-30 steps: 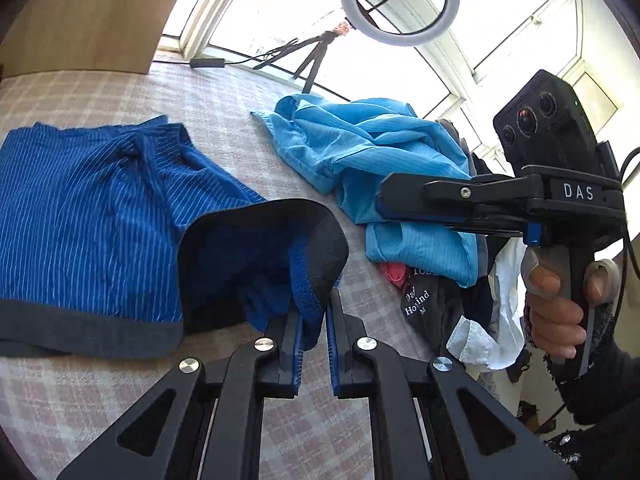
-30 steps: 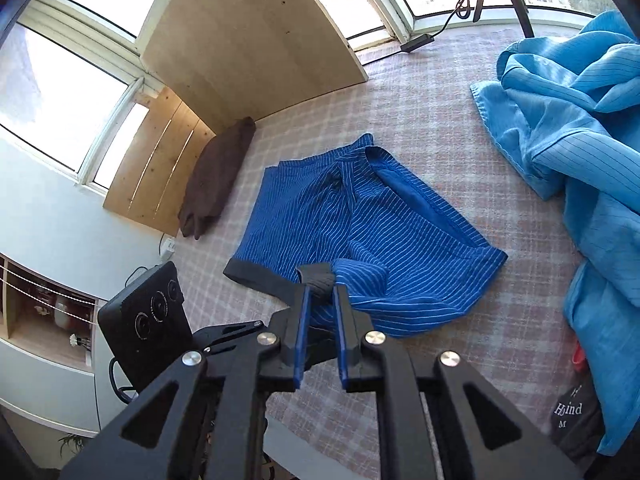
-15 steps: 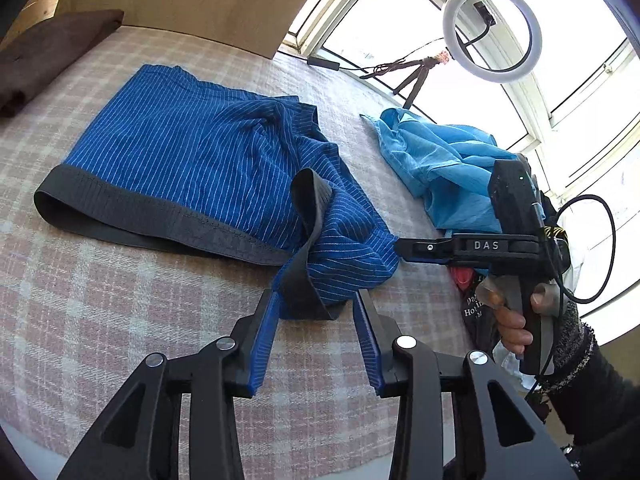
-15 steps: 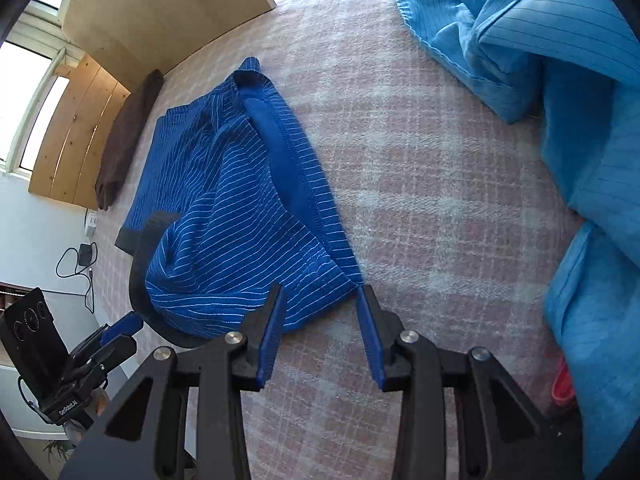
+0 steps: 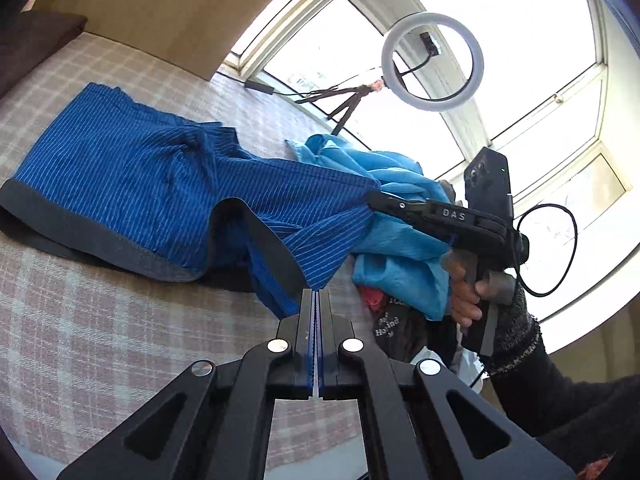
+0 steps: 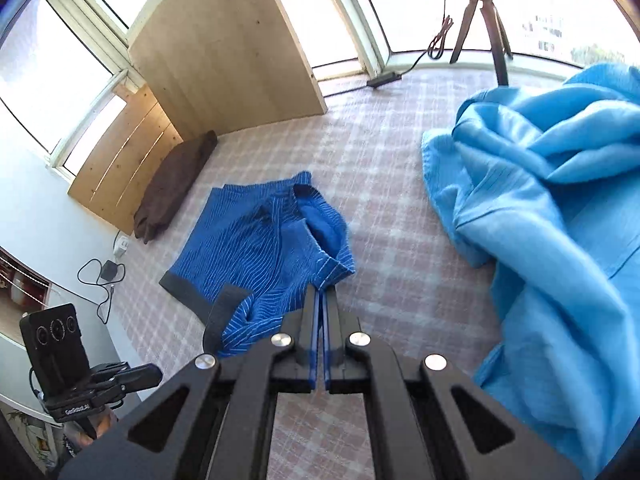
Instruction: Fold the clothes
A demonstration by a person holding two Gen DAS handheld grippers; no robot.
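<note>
Blue pinstriped shorts with a dark waistband lie on the plaid cover. My left gripper is shut, its jaws closing tight on the waistband's near corner, which rises off the cover. In the left wrist view my right gripper, held by a person's hand, pinches the leg hem and pulls the cloth taut. The right wrist view shows the right gripper shut on that hem corner of the shorts. The left gripper appears at the lower left there.
A crumpled light blue garment lies to the right, over a pile with a black printed item. A folded brown cloth rests by a wooden board. A ring light on a tripod stands at the window.
Half a second ago both grippers stood open over the shorts' edges. Now both are shut on the fabric, and the near corners are lifted and stretched between them.
</note>
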